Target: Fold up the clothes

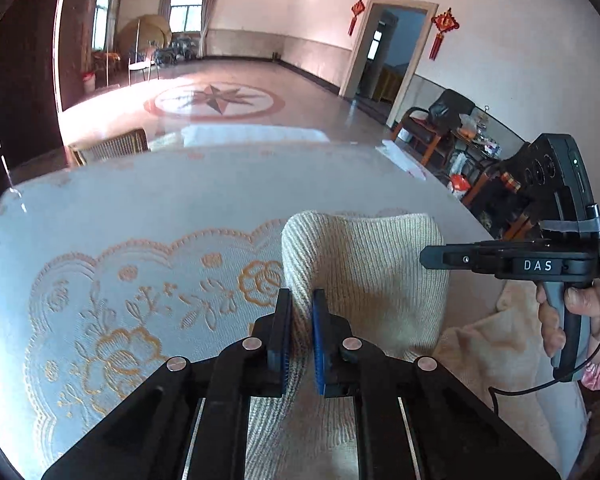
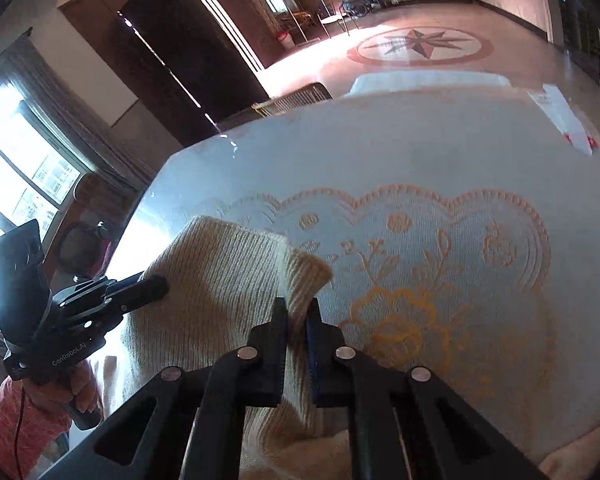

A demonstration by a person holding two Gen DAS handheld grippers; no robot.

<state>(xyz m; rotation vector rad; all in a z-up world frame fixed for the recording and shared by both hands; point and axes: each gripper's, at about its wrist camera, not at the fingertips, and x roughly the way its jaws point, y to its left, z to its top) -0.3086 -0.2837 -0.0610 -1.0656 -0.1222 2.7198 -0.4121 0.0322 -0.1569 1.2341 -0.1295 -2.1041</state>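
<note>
A cream ribbed knit sweater is lifted off the table by one edge, stretched between both grippers. My left gripper is shut on the sweater's left corner, with a fold of knit pinched between its blue pads. In the right wrist view my right gripper is shut on the other corner of the sweater. The right gripper also shows at the right of the left wrist view, held by a hand. The left gripper shows at the left of the right wrist view.
The table carries a pale blue cloth with an orange embroidered flower pattern. White paper lies at its far right edge. A wicker chair stands behind the table, and a cluttered side table with a chair is at the right.
</note>
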